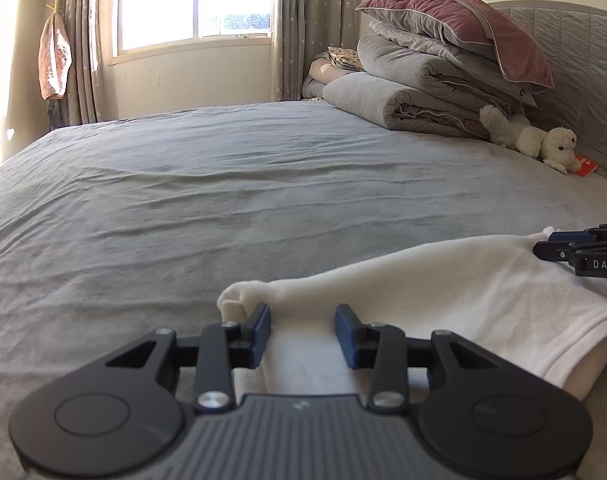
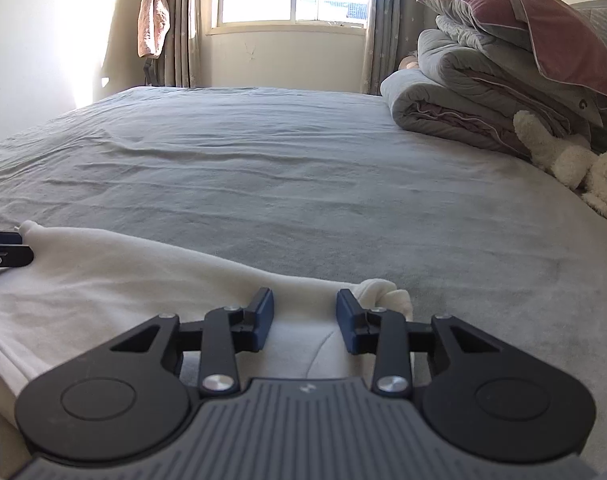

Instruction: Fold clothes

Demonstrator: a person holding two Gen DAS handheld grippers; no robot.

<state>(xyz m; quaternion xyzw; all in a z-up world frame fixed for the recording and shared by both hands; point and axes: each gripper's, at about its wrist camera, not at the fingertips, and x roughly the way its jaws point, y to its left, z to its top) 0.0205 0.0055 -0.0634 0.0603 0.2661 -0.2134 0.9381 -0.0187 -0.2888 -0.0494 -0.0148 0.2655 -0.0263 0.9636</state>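
Cream fleece garment (image 1: 443, 288) lies along the near edge of the grey bed (image 1: 263, 184), its far edge doubled over; we've got left gripper (image 1: 302, 334) and right gripper (image 2: 305, 318) at either end, jaws parted, holding nothing. One fold seems laid; whether more remain, we can't tell.

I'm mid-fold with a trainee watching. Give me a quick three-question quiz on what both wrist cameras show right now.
1. True or false: the left gripper is clamped shut on the white garment.
2. Multiple choice: where is the plush toy? A) beside the window B) on the bed against the folded bedding C) on the garment
3. Fill in: the pillow on top of the bedding is dark ____.

Key
1. False. Its jaws stand open over the garment's corner, and so do those of the right gripper.
2. B
3. pink
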